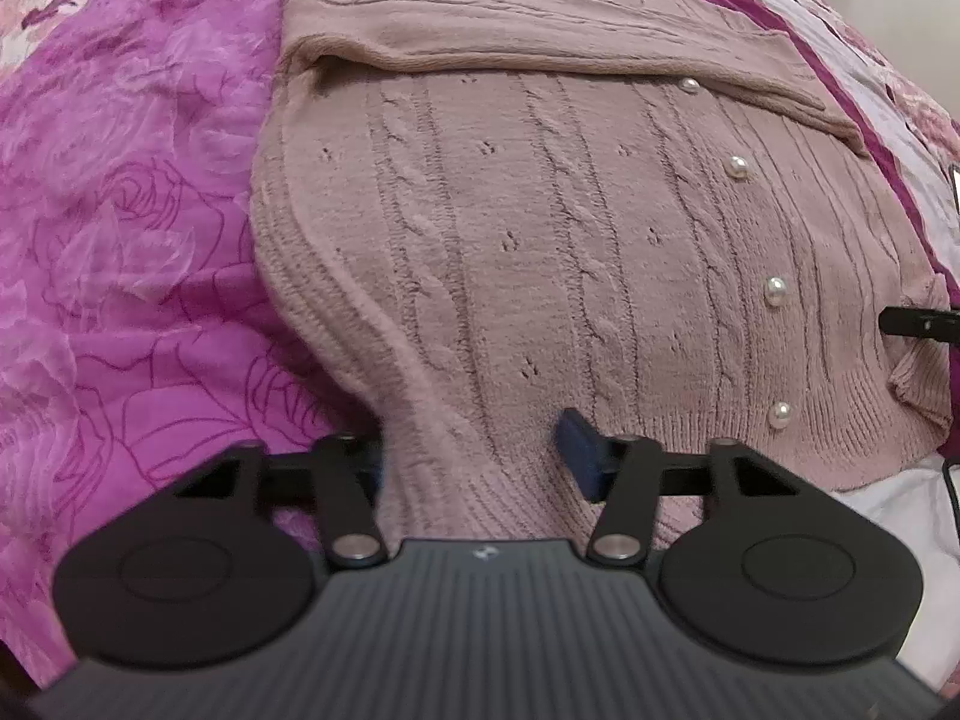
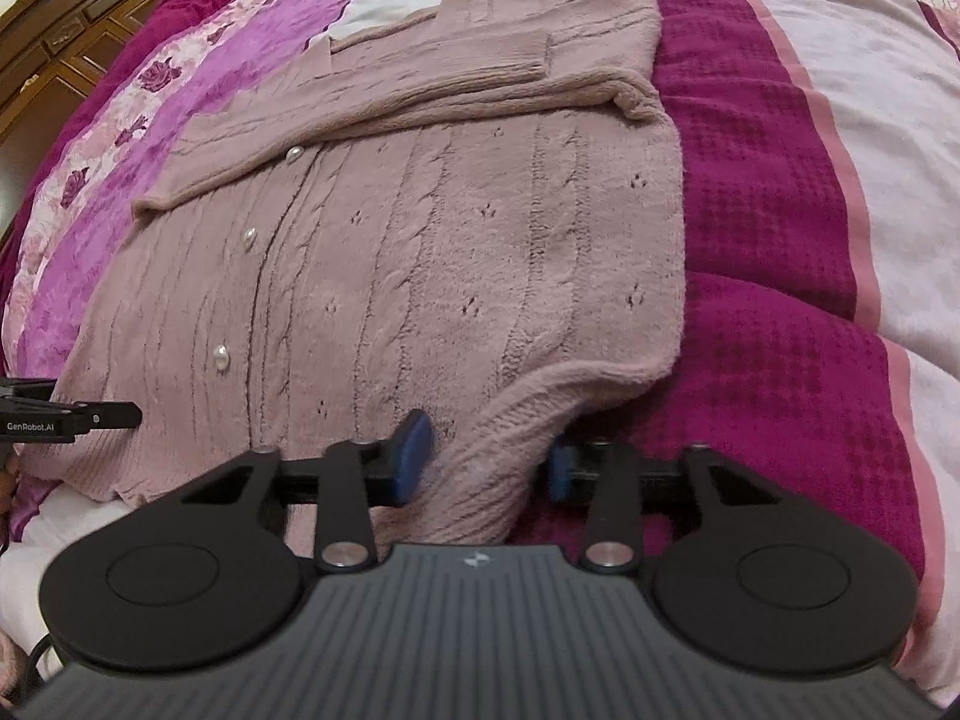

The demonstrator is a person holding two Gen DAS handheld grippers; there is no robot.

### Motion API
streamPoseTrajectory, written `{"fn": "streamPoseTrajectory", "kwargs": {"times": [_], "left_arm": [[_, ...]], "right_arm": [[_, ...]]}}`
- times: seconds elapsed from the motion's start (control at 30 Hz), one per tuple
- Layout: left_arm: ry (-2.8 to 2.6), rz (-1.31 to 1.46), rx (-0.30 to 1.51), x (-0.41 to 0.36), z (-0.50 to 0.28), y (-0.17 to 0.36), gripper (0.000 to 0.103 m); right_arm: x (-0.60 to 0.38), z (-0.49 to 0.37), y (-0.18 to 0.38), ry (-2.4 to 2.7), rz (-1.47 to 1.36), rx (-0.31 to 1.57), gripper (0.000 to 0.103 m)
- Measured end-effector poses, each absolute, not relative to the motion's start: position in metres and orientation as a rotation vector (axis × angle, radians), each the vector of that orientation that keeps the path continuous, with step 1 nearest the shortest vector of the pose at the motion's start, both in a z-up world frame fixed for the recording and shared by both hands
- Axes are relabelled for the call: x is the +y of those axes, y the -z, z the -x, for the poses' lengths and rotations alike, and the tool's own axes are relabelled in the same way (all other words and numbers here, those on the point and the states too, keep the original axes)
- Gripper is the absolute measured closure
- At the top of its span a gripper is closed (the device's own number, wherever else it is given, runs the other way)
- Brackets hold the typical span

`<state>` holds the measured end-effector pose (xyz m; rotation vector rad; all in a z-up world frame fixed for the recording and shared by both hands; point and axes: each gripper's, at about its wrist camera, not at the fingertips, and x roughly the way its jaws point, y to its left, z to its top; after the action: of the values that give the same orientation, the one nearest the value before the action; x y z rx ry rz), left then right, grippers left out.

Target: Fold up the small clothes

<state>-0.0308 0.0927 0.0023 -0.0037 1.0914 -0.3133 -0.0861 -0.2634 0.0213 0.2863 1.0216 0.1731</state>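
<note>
Both tools pinch the ribbed hem of a pink cardigan [image 1: 540, 228] on a bed [image 1: 132, 240]: left tool [image 1: 474, 456] clamped on one bunched corner, right tool [image 2: 483, 456] on the other. Soft, light and floppy, it is best gripped at the hem. Its length runs away, collar far.

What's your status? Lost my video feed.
Left gripper and right gripper each pinching a bunched hem corner of the pink cardigan. Sleeves already folded across. Nothing in the way.
</note>
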Motion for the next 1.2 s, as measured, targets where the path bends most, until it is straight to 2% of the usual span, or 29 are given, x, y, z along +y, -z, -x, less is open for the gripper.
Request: {"fn": "streamPoseTrajectory", "kwargs": {"times": [0.03,0.1,0.2,0.33,0.77,1.2], "left_arm": [[0.307,0.014,1.094,0.094,0.03,-0.002,0.059],[0.297,0.029,1.093,0.097,0.029,-0.003,0.07],[0.3,0.058,1.088,0.102,0.03,-0.004,0.083],[0.306,0.092,1.057,0.108,0.035,-0.009,0.09],[0.319,0.292,0.791,0.121,0.044,-0.072,0.091],[0.221,0.404,0.597,0.127,0.013,-0.109,0.092]], "right_arm": [[-0.265,0.086,-0.02,-0.176,-0.299,1.019,0.071],[-0.27,0.087,-0.018,-0.185,-0.341,1.005,0.079],[-0.278,0.09,-0.019,-0.205,-0.402,0.972,0.085],[-0.287,0.096,-0.021,-0.243,-0.478,0.917,0.088],[-0.317,0.094,-0.033,-0.303,-0.774,0.679,0.09],[-0.338,0.054,-0.069,-0.291,-0.848,0.434,0.09]]}}
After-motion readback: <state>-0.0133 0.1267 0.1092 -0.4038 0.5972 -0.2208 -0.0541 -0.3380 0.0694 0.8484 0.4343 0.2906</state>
